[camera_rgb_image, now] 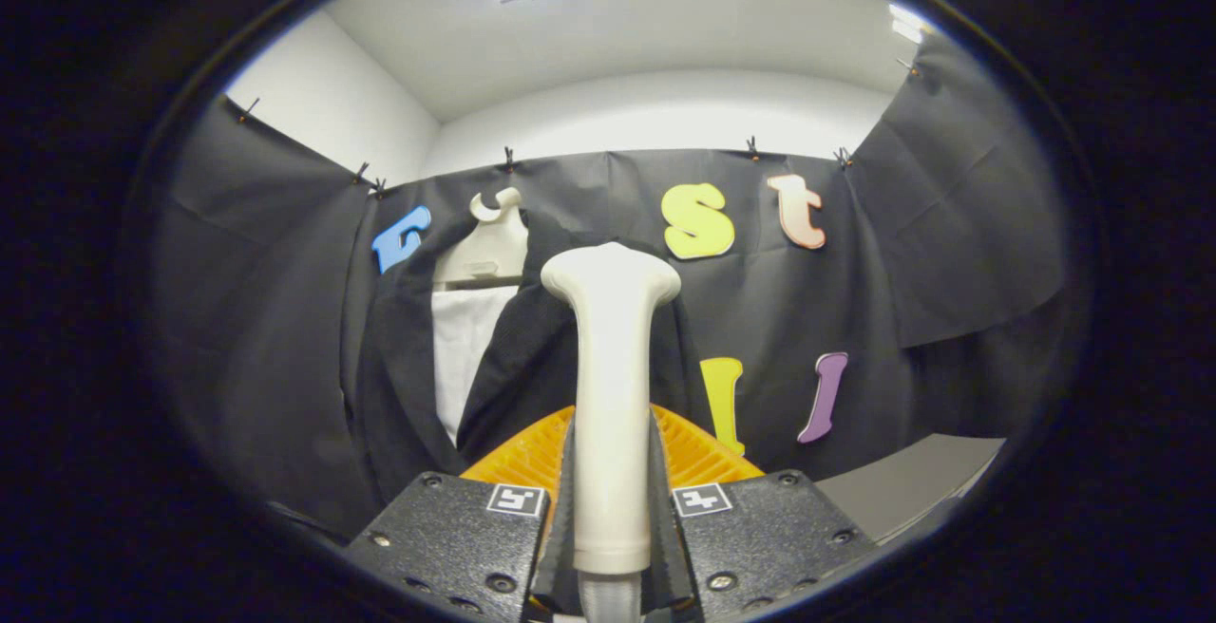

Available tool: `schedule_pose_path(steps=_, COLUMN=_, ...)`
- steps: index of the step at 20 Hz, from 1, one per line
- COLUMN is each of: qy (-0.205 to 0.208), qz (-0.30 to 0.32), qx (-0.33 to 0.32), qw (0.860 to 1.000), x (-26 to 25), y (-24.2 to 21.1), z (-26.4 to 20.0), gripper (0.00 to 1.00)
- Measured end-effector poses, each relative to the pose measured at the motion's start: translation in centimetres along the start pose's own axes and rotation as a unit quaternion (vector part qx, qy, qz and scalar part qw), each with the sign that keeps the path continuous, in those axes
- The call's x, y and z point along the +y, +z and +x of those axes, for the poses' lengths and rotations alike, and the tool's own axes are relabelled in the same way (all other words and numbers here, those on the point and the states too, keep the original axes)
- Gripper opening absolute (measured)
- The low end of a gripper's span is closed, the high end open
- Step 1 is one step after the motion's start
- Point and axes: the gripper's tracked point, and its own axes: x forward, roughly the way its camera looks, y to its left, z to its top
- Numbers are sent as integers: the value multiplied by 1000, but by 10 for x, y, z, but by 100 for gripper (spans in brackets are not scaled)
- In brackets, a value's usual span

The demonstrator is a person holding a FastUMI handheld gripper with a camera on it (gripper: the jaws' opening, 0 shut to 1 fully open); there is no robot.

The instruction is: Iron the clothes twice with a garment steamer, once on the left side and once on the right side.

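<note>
My gripper (612, 500) is shut on the cream garment steamer (610, 367), both black fingers pressing its handle from either side. The steamer stands upright between the fingers, its wide head pointing away toward the clothes. A black jacket (532, 357) over a white shirt (463, 357) hangs on a cream hanger (489, 243) against the booth wall, just beyond and slightly left of the steamer head. The steamer head overlaps the jacket's right half in view; I cannot tell if it touches the cloth.
An orange ribbed stand or rack (532, 457) sits just behind the fingers, under the steamer. A grey tabletop (912, 481) runs off to the lower right. Black cloth walls close in on the left, back and right.
</note>
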Motion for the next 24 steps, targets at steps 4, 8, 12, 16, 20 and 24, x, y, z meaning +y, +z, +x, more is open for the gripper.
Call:
schedule_pose_path(steps=4, qy=7, qz=-6, qx=-26, qw=1000, x=5, y=13, z=13, gripper=36)
schedule_pose_path(steps=8, qy=19, qz=-7, qx=3, qw=1000, x=10, y=-15, z=10, gripper=36)
schedule_pose_path(steps=12, qy=28, qz=-11, qx=26, qw=999, x=15, y=-34, z=-3, gripper=36)
schedule_pose_path(steps=16, qy=25, qz=-18, qx=43, qw=999, x=13, y=-49, z=-18, gripper=36)
schedule_pose_path(steps=20, qy=19, qz=-21, qx=66, qw=997, x=10, y=-66, z=-35, gripper=36)
schedule_pose_path(steps=24, qy=9, qz=-13, qx=88, qw=996, x=6, y=-78, z=-52, gripper=36)
